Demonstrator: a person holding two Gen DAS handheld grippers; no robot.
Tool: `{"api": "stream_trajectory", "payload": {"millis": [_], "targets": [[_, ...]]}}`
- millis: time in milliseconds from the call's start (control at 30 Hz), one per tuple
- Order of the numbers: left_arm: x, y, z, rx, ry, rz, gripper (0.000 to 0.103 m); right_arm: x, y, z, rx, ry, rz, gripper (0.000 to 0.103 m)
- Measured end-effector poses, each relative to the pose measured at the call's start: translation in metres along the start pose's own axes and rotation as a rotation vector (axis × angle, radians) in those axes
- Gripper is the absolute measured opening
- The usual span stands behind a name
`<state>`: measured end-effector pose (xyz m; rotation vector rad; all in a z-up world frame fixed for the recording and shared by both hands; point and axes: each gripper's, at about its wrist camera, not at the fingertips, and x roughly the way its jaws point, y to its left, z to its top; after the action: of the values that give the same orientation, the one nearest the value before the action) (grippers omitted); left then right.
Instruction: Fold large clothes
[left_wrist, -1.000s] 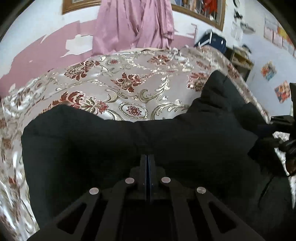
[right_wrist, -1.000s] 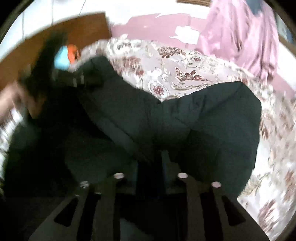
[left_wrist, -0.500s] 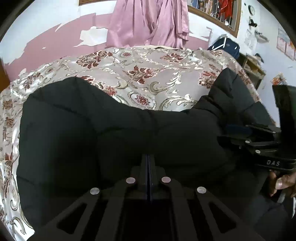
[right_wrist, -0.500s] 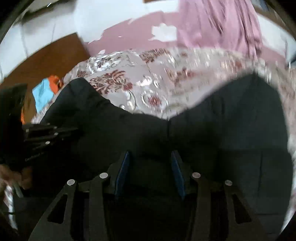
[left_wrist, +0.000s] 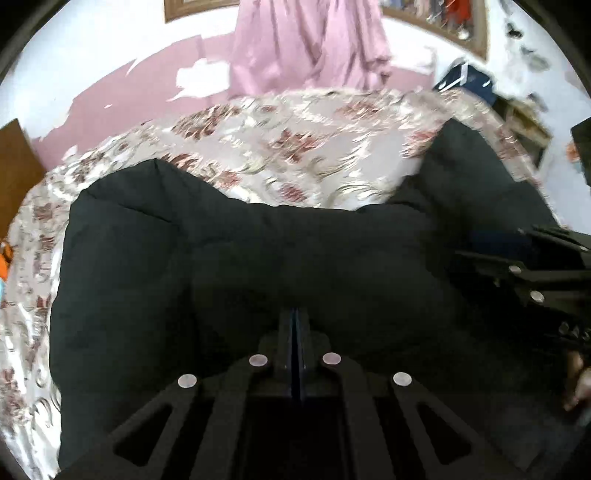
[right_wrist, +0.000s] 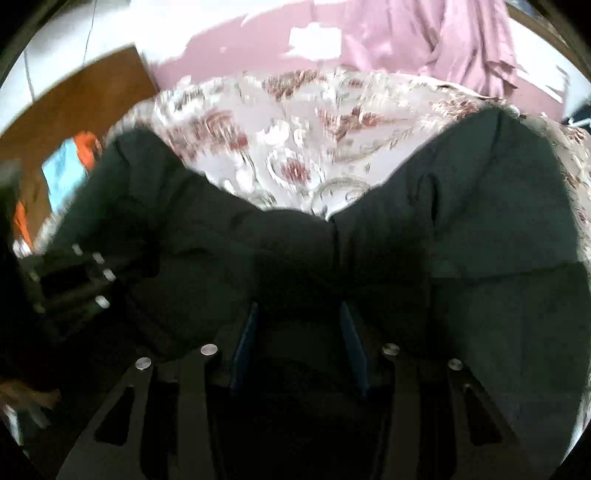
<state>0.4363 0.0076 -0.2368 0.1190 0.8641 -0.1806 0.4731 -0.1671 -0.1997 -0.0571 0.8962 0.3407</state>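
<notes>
Lying across the near half of the floral satin bedspread (left_wrist: 295, 147): bulky black padded garment (left_wrist: 240, 266). Left gripper (left_wrist: 295, 332) pinched shut; right gripper (right_wrist: 299, 332), jaws lately widened, straddles cloth unpressed, suggesting that hold released.

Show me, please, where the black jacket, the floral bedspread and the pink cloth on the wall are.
black jacket (left_wrist: 332, 266): left wrist view, padded middle.
floral bedspread (left_wrist: 295, 155): left wrist view, bare patch beyond the jacket.
pink cloth (left_wrist: 306, 44): left wrist view, hanging folds.
</notes>
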Motion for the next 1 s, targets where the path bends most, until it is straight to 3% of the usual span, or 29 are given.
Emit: {"api": "stream_trajectory", "payload": {"millis": [67,133,233,267,300,367,500,600,667,700,733,800,1000], "targets": [[0.006,-0.004,-0.012,0.026,0.050,0.033,0.003,-0.021,0.005,-0.008,-0.035,-0.064,-0.019,0.051],[0.000,-0.006,-0.015,0.010,0.057,0.052,0.003,-0.004,0.004,-0.023,-0.059,0.030,-0.023,0.052],[-0.016,-0.005,-0.024,-0.032,0.063,0.030,0.004,-0.031,0.008,-0.023,-0.013,-0.015,0.002,0.051],[-0.017,-0.005,-0.029,-0.035,0.079,0.035,0.004,-0.037,0.009,-0.026,-0.021,-0.036,0.005,0.056],[-0.022,-0.005,-0.033,-0.042,0.082,0.034,0.004,-0.035,0.011,-0.030,-0.039,-0.010,-0.016,0.057],[-0.046,-0.003,-0.040,-0.070,0.074,0.029,0.004,-0.027,0.009,-0.043,-0.038,0.083,-0.010,0.056],[-0.103,0.000,-0.069,-0.103,0.034,0.012,0.010,-0.077,0.005,-0.052,0.019,0.032,0.055,0.056],[-0.148,0.001,-0.097,-0.137,0.008,0.014,0.021,-0.119,0.000,-0.075,0.058,0.021,0.114,0.063],[-0.174,0.000,-0.116,-0.163,-0.007,-0.001,0.042,-0.146,-0.001,-0.096,0.065,0.008,0.130,0.064],[-0.190,-0.003,-0.127,-0.181,-0.017,-0.012,0.061,-0.156,0.000,-0.107,0.066,-0.003,0.130,0.065],[-0.200,-0.003,-0.134,-0.191,-0.028,-0.017,0.072,-0.174,0.002,-0.119,0.068,-0.017,0.136,0.066],[-0.226,-0.009,-0.149,-0.215,-0.057,-0.001,0.075,-0.193,0.004,-0.143,0.086,-0.035,0.148,0.076],[-0.284,-0.029,-0.181,-0.249,-0.081,0.041,0.082,-0.256,0.027,-0.197,0.115,-0.078,0.211,0.080]]}}
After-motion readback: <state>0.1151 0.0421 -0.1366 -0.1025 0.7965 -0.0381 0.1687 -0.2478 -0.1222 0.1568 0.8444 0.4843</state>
